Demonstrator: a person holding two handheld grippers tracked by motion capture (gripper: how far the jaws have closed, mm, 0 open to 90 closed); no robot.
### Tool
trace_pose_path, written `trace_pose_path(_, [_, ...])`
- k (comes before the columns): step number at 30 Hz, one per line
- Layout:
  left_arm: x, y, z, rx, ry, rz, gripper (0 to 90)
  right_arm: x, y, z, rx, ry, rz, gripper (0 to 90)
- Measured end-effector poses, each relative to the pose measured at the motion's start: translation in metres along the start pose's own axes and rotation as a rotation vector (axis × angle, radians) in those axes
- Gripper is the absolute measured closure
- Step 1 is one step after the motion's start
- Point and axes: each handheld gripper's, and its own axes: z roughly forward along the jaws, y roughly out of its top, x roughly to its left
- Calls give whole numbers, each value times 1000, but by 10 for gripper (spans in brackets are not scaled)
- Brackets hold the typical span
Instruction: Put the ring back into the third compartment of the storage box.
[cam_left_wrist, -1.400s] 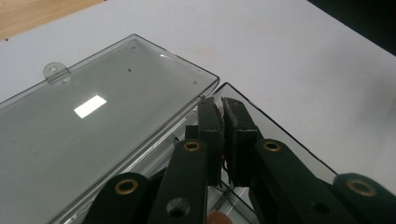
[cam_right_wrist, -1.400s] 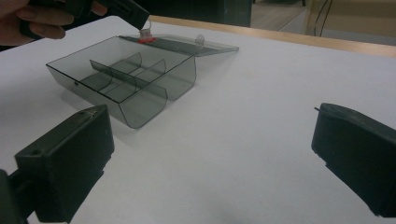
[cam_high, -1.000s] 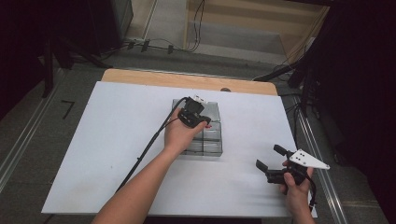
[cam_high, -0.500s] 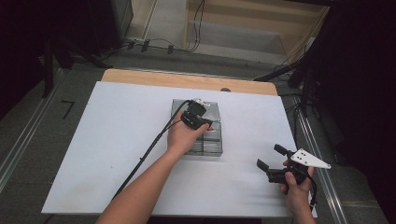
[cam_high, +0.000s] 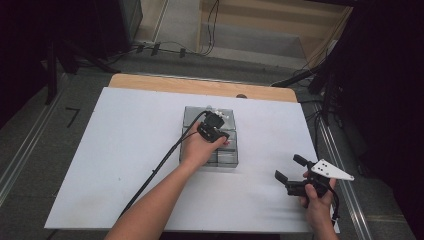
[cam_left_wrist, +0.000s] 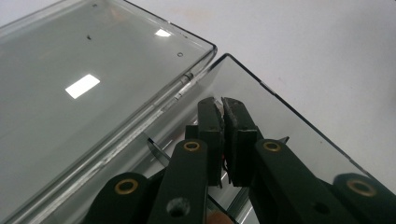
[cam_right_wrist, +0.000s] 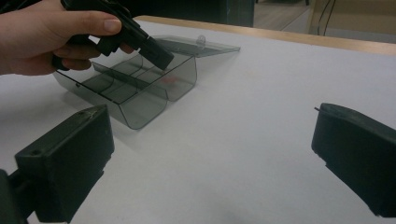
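A clear grey compartment box (cam_high: 227, 152) lies mid-table with its lid (cam_high: 194, 117) folded open toward the far side. My left gripper (cam_high: 216, 131) is over the box, jaws pressed shut, tips dipping into an end compartment (cam_left_wrist: 289, 135) beside the lid (cam_left_wrist: 93, 88). In the left gripper view the gripper (cam_left_wrist: 222, 105) shows nothing clearly between its pads. From the right gripper view the box (cam_right_wrist: 135, 95) has the left gripper (cam_right_wrist: 159, 53) angled into it, with a faint reddish patch (cam_right_wrist: 170, 80) behind the wall. My right gripper (cam_high: 290, 168) (cam_right_wrist: 210, 128) rests wide open at the near right, holding nothing.
The white tabletop (cam_high: 125, 150) has a wooden strip (cam_high: 200, 86) along its far edge. The left gripper's cable (cam_high: 155, 172) trails over the table beside the forearm. Dark stands and cables (cam_high: 160, 47) sit on the floor beyond the table.
My left hand and gripper have shifted slightly nearer and rightward over the box. The right gripper has stayed about where it was, still open.
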Motion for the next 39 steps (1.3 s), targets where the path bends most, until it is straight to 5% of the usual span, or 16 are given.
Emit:
trace_pose_path(12, [0,-1,5,39,-23,7,839,0,-1,2,3,3,-7,0])
trace_pose_path(15, [-1,-2,5,39,-40,25,716,1,-1,2,4,4,-5,0])
trace_pose_path(18, [-3,-1,0,18,-27,40,519,2,0,2,-2,10,6,0])
trace_pose_path(25, [-13,3,-23,-73,-31,63,340,1,0,3,-1,6,16,0])
trace_pose_path(30, [-13,-1,-41,-138,-83,32,291,2,4,0,-41,40,80,0])
trace_pose_path(39, [-3,-18,-68,-199,-85,22,196,6,10,2,-44,34,86,0])
